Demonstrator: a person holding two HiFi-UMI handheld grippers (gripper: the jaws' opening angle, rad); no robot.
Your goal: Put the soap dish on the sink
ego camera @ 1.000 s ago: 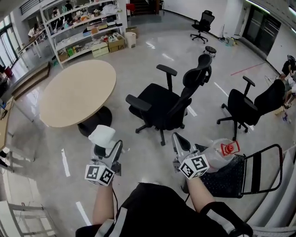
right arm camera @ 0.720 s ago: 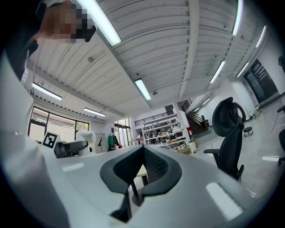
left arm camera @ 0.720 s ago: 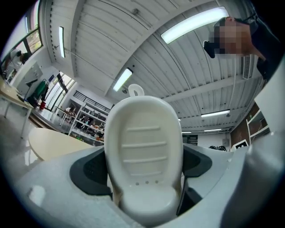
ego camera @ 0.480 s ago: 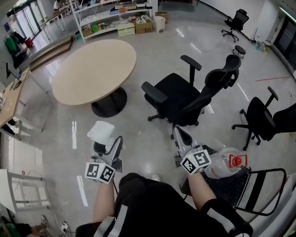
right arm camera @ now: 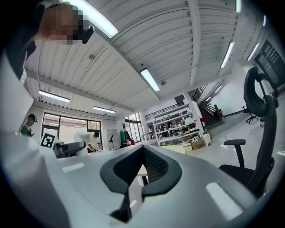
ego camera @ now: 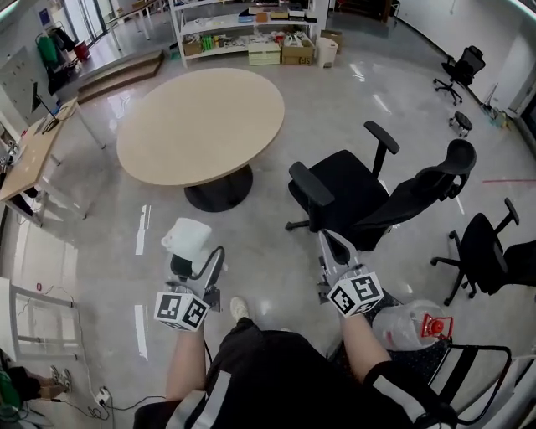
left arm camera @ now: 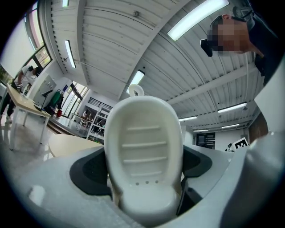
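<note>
The soap dish (ego camera: 186, 237) is a white oval tray with ribs and small drain holes. In the left gripper view the dish (left arm camera: 143, 151) fills the middle and stands on end. My left gripper (ego camera: 197, 261) is shut on it, with a dark pad against each side. My right gripper (ego camera: 329, 245) is at the lower right of the head view, shut, with nothing in it. In its own view the right gripper (right arm camera: 141, 171) shows its pads together. Both grippers are held out level over the floor in front of the person. No sink is in any view.
A round wooden table (ego camera: 201, 126) stands ahead on the left. A black office chair (ego camera: 352, 188) is just beyond the right gripper, and a second chair (ego camera: 494, 251) is at the right edge. A clear water jug (ego camera: 410, 327) sits at the lower right. Shelves (ego camera: 251, 25) line the far wall.
The head view has swung: the table and the chairs have slid right and nearer. Both grippers keep their places in the view, and the soap dish stays in the left one.
</note>
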